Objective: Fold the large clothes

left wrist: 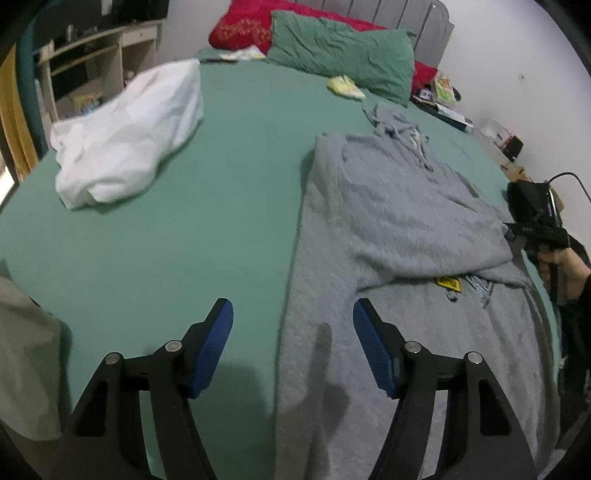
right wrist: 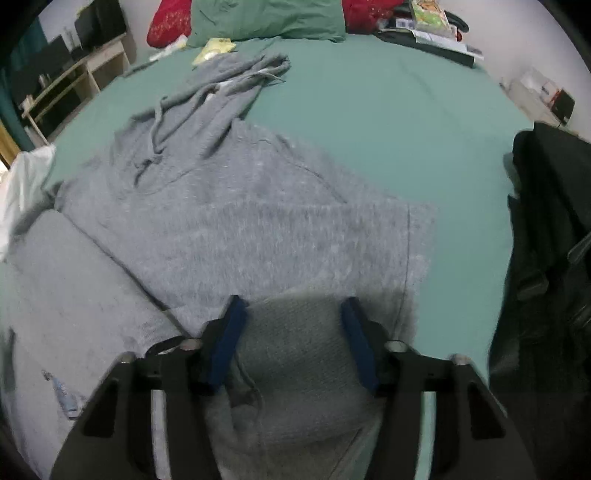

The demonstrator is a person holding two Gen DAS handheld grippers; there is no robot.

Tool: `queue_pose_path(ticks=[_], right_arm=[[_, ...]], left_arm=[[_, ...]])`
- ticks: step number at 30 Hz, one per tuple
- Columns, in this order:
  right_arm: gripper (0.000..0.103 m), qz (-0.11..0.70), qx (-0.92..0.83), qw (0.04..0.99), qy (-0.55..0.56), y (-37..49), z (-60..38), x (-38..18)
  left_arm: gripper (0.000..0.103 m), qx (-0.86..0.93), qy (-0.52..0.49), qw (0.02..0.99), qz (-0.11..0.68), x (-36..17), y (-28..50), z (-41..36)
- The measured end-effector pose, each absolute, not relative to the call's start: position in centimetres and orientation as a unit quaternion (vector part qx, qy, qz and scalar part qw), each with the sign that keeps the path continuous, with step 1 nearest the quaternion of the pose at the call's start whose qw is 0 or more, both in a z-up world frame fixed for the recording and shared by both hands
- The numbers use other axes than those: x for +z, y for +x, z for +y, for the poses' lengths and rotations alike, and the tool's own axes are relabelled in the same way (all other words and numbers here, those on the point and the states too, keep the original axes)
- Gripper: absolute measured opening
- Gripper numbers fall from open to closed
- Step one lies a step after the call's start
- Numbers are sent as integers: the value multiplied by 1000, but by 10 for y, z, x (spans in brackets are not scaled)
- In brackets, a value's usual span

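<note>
A grey hoodie (left wrist: 399, 221) lies on the green bed, its upper part with sleeve folded across the body; the hood and drawstrings point toward the pillows. My left gripper (left wrist: 293, 317) is open and empty, hovering above the hoodie's left edge near the hem. The right gripper (left wrist: 535, 229) shows at the hoodie's right side, held in a hand. In the right wrist view the hoodie (right wrist: 236, 221) fills the middle. My right gripper (right wrist: 293, 317) is open, its blue pads (right wrist: 229, 339) on either side of a raised ribbed part of grey fabric.
A white garment (left wrist: 129, 133) is heaped at the bed's far left. Green pillow (left wrist: 340, 51) and red pillow (left wrist: 243, 26) lie at the headboard. A shelf unit (left wrist: 88, 62) stands left of the bed. Dark clothing (right wrist: 546, 258) hangs at the right.
</note>
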State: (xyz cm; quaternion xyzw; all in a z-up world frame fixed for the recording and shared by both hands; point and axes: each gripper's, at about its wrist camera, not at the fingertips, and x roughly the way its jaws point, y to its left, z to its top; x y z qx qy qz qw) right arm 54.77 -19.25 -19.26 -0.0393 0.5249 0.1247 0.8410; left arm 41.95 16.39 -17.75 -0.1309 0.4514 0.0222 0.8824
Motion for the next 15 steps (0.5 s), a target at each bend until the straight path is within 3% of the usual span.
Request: queue_pose_path(ticks=[1, 2, 5, 9, 10, 15], right_arm=[[25, 524, 134, 840, -40, 542, -192, -192], [21, 518, 140, 842, -56, 536, -189, -190], [19, 479, 115, 866, -89, 519, -185, -174], [20, 439, 53, 894, -75, 514, -187, -153], [22, 441, 33, 894, -68, 515, -190, -155], [53, 491, -23, 871, -5, 523, -210, -186]], left_arm=[[67, 19, -133, 880, 455, -179, 419, 162], [63, 14, -132, 879, 458, -180, 418, 160], [56, 11, -126, 878, 461, -182, 415, 155], [54, 26, -130, 879, 458, -183, 412, 159], [54, 30, -131, 879, 457, -183, 412, 160], [54, 42, -131, 882, 450, -182, 412, 166]])
